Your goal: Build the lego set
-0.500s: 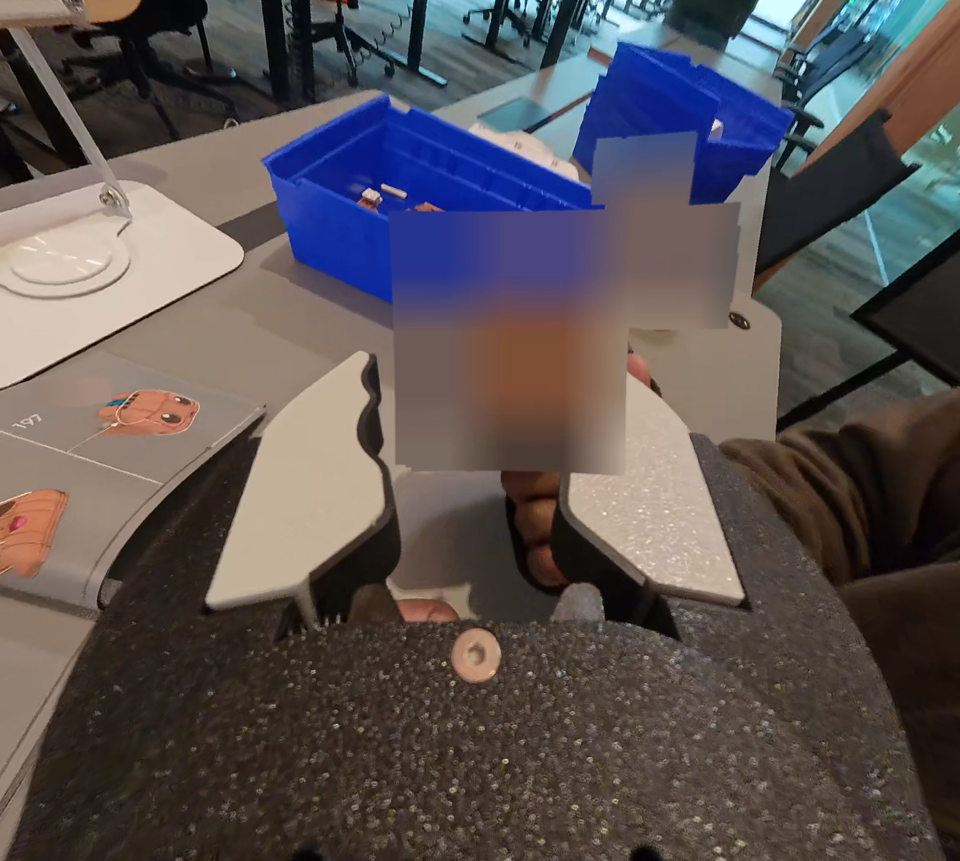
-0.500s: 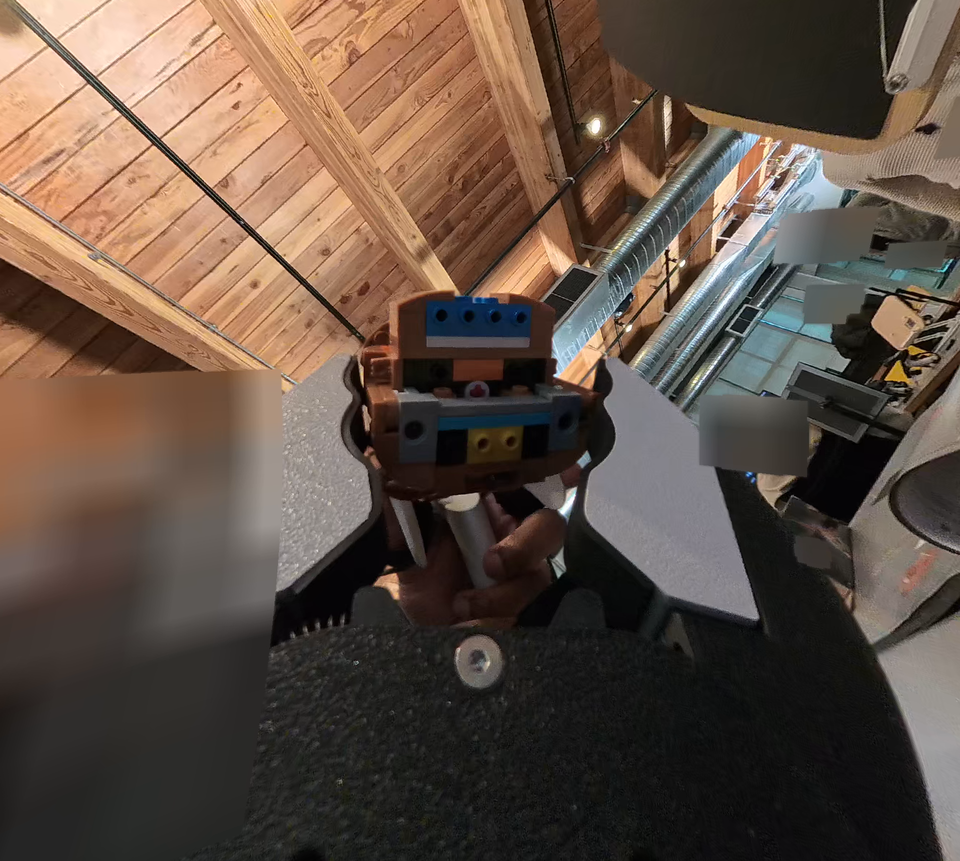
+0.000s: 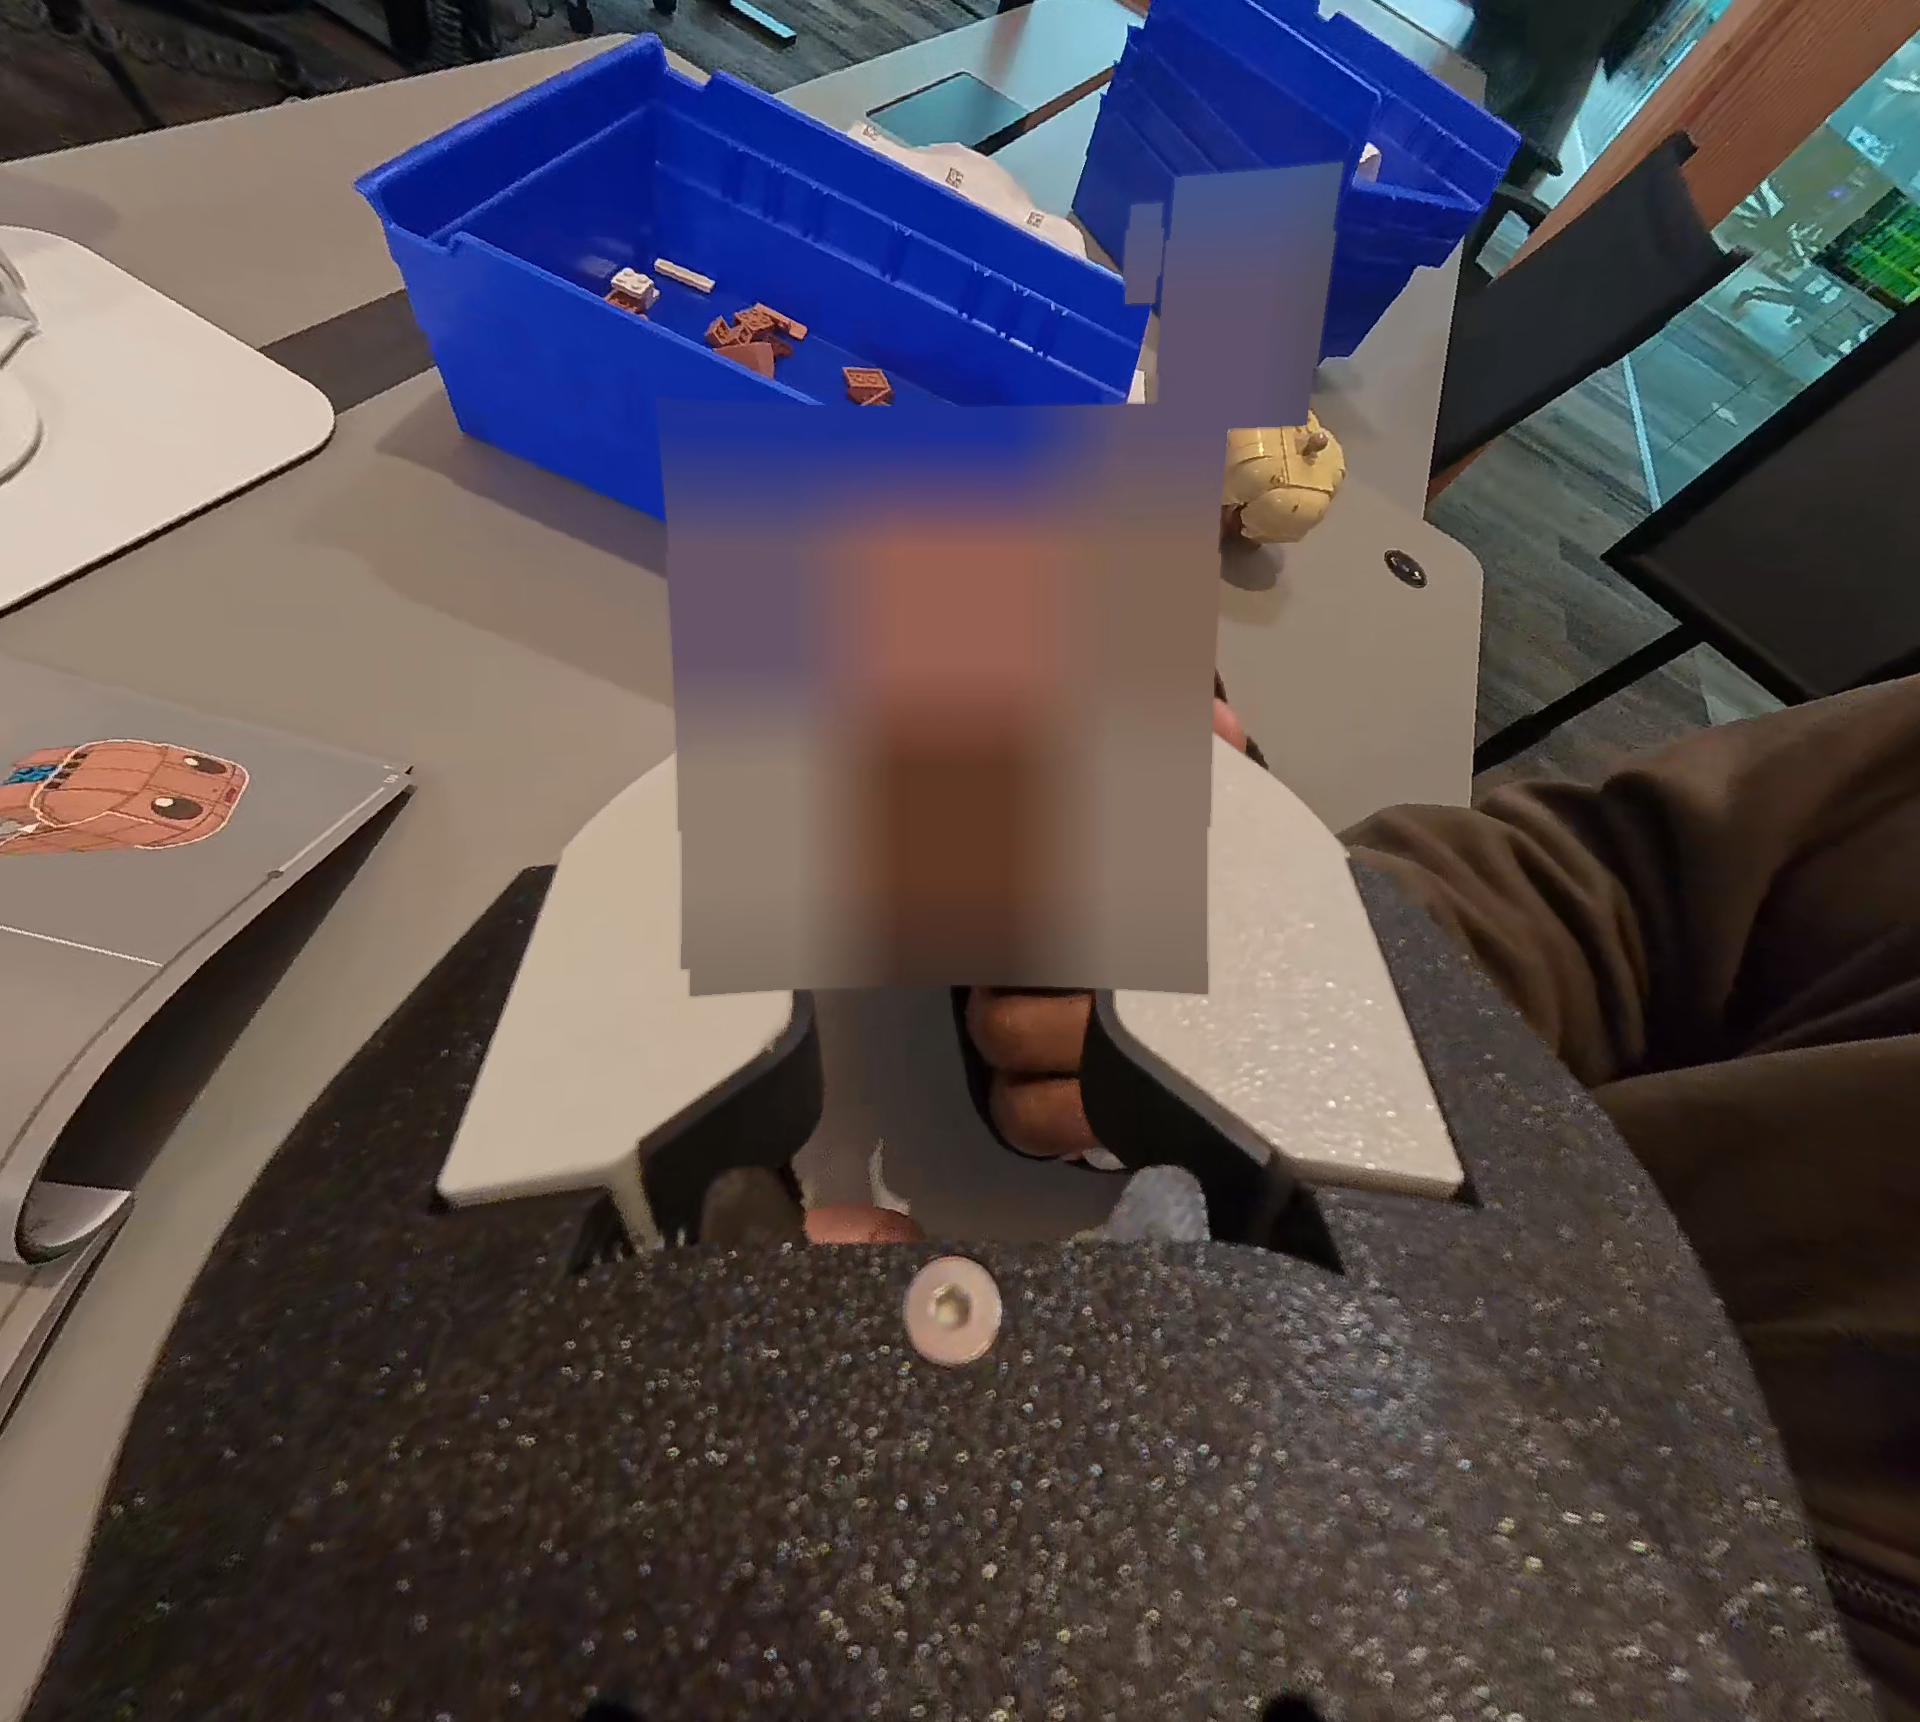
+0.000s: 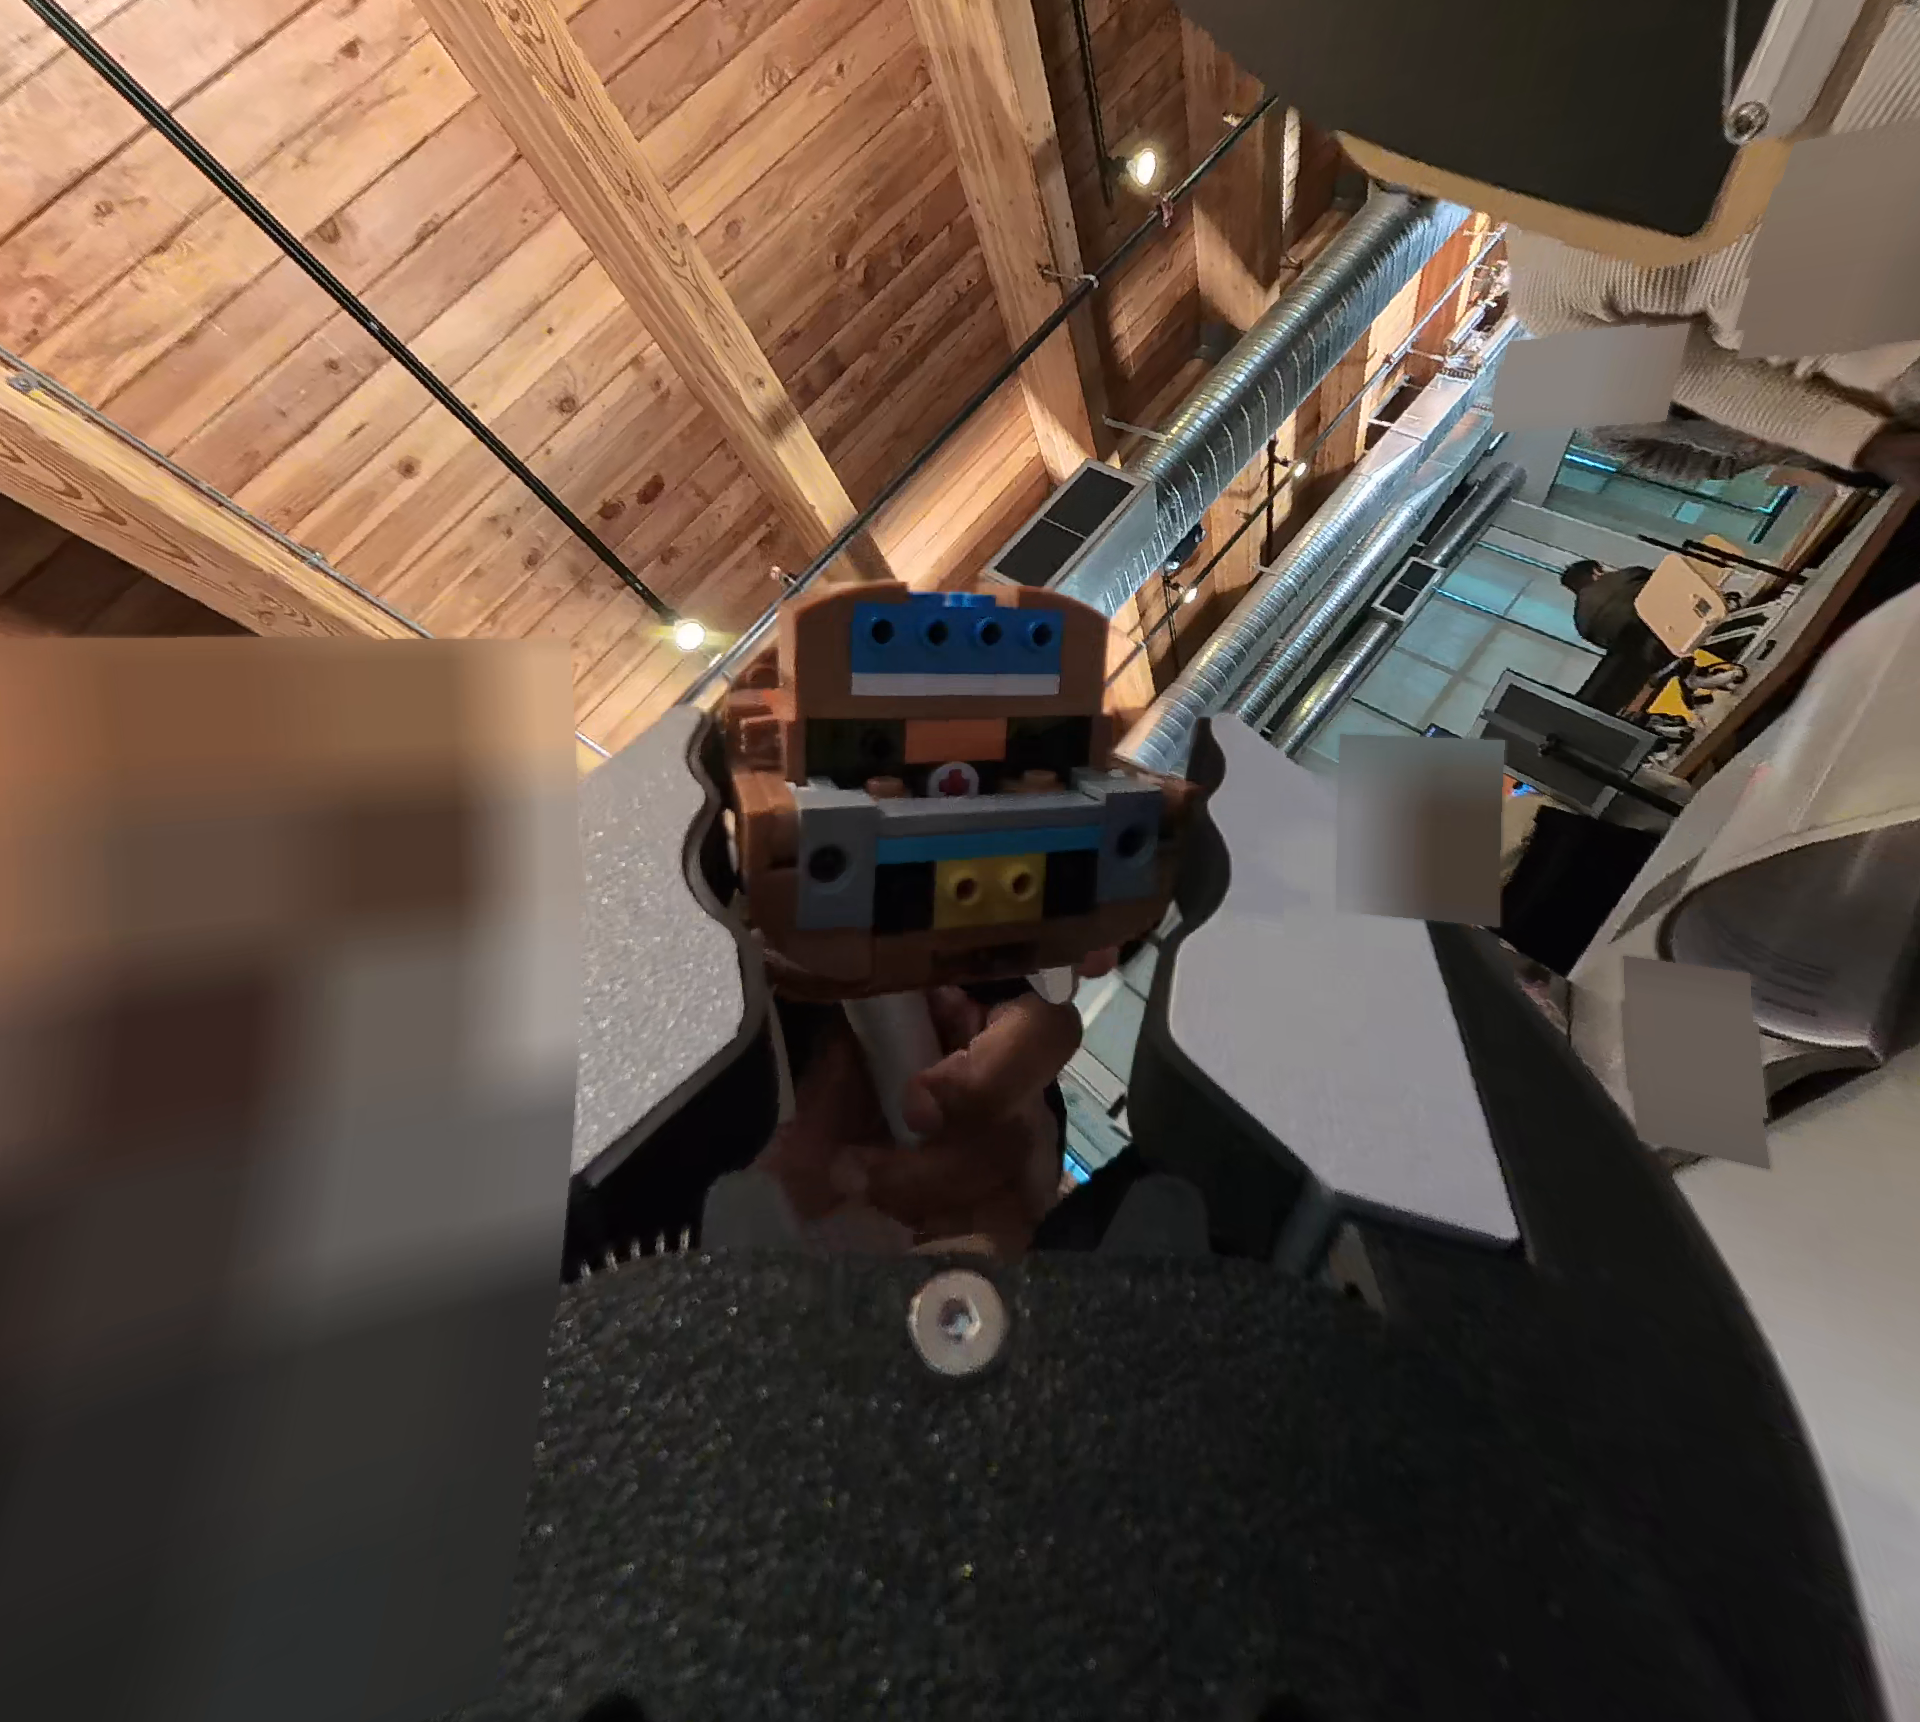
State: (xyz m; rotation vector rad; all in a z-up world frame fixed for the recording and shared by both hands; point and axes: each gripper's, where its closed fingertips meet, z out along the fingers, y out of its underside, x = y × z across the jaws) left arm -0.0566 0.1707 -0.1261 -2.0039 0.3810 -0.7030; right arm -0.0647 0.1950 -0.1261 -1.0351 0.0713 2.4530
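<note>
Inspection step, by my read: right gripper [image 4: 951, 825] points at the ceiling, clamped on the brown lego model [image 4: 951, 799]. Left gripper [image 3: 940, 893] sits over the table's near edge, tips hidden by blur, grip unknowable. Next move needs a loose brick [image 3: 865, 384] from the blue bin [image 3: 540, 363] mid-table.

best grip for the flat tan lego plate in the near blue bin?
Grip the flat tan lego plate across its two long edges, coming straight down into the open-topped blue plastic bin. It lies flat on the floor, apart from the grey-white brick; the bin's walls block a sideways approach.
</note>
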